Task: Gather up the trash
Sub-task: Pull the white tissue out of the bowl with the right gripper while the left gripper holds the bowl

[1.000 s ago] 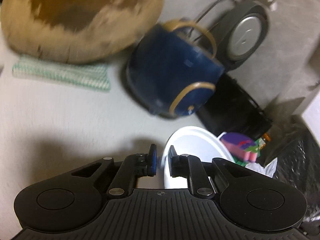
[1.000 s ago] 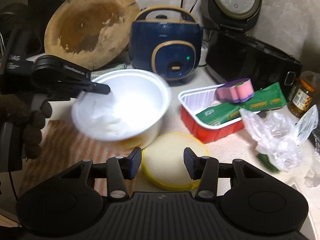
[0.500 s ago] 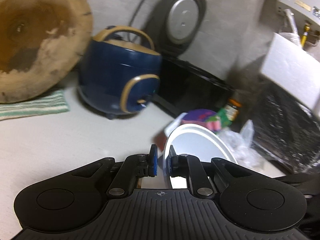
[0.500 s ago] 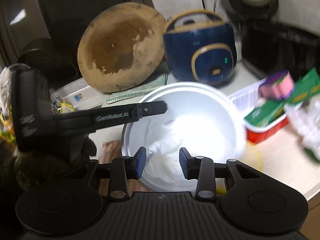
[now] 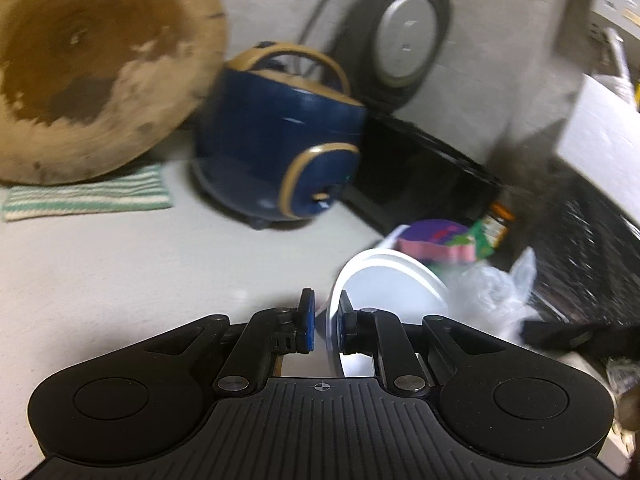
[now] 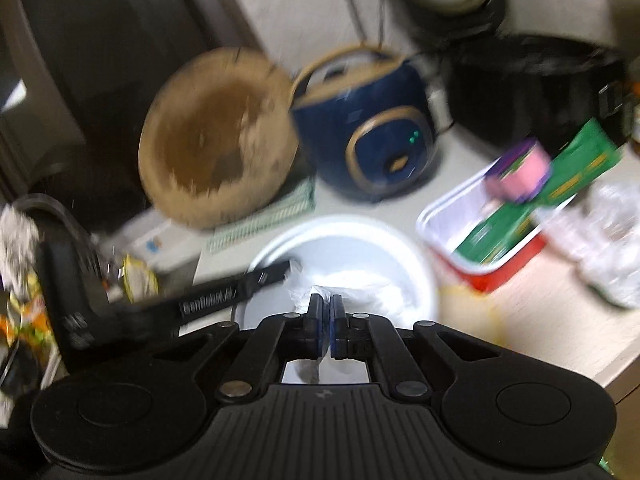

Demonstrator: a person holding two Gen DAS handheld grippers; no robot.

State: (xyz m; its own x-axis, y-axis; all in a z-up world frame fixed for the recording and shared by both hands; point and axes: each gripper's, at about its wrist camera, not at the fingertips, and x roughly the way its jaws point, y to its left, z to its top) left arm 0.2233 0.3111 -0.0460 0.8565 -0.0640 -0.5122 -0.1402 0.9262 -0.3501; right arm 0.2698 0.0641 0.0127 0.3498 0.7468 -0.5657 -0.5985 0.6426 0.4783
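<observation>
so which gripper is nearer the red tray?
Right, judging from its own view. The right gripper sits over the white bowl, beside the red tray. The left gripper grips the bowl's far rim.

Counter layout, both wrist views.
Round wooden board (image 6: 216, 140) leans left of navy-blue rice cooker (image 6: 368, 128); striped green cloth (image 5: 86, 196) under board; red-and-white plastic tray (image 6: 480, 240) right of white foam bowl (image 6: 344, 264); crumpled clear plastic bag (image 5: 492, 292) right of tray.

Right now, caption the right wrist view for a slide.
Right tool shut on crumpled wrap in the white bowl, whose rim the left tool holds.
</observation>
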